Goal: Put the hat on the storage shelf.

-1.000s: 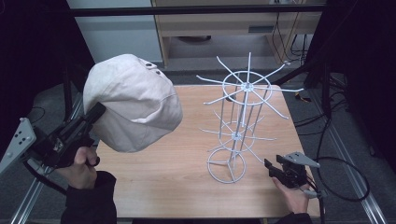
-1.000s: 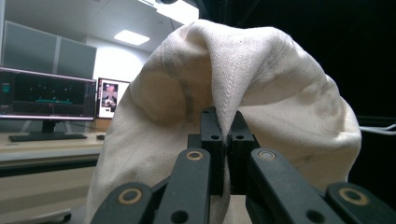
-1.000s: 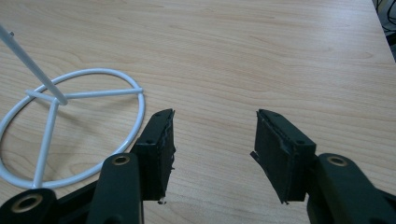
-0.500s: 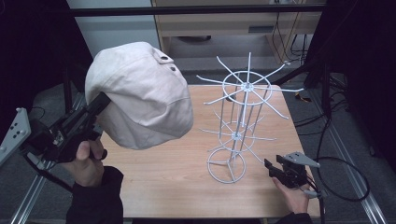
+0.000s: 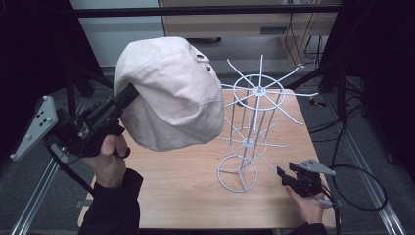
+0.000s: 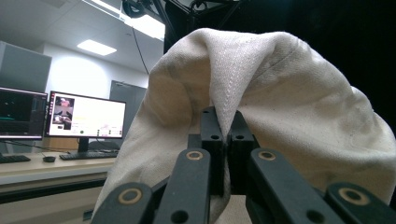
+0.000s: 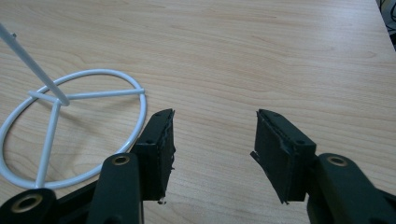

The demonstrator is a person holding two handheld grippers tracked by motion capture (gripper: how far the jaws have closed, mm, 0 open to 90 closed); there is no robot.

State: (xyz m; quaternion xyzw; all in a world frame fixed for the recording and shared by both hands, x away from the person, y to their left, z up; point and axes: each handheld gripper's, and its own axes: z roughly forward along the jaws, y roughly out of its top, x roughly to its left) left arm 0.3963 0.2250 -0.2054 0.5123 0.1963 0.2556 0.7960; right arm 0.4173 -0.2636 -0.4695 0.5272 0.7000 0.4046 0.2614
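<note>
Swinging closer to the rack (image 5: 254, 132), the cap (image 5: 171, 95) is hanging pinched in the left tool (image 6: 223, 140), while the right tool (image 7: 212, 149) is resting spread on the bench (image 5: 186, 186).

A light wooden table (image 5: 186, 196) stands on grey floor (image 5: 352, 98). Beyond its far edge sits a wooden cabinet (image 5: 235, 19). Two lit monitors (image 6: 86, 116) rest on a desk (image 6: 46, 170) under ceiling lights (image 6: 95, 46).
</note>
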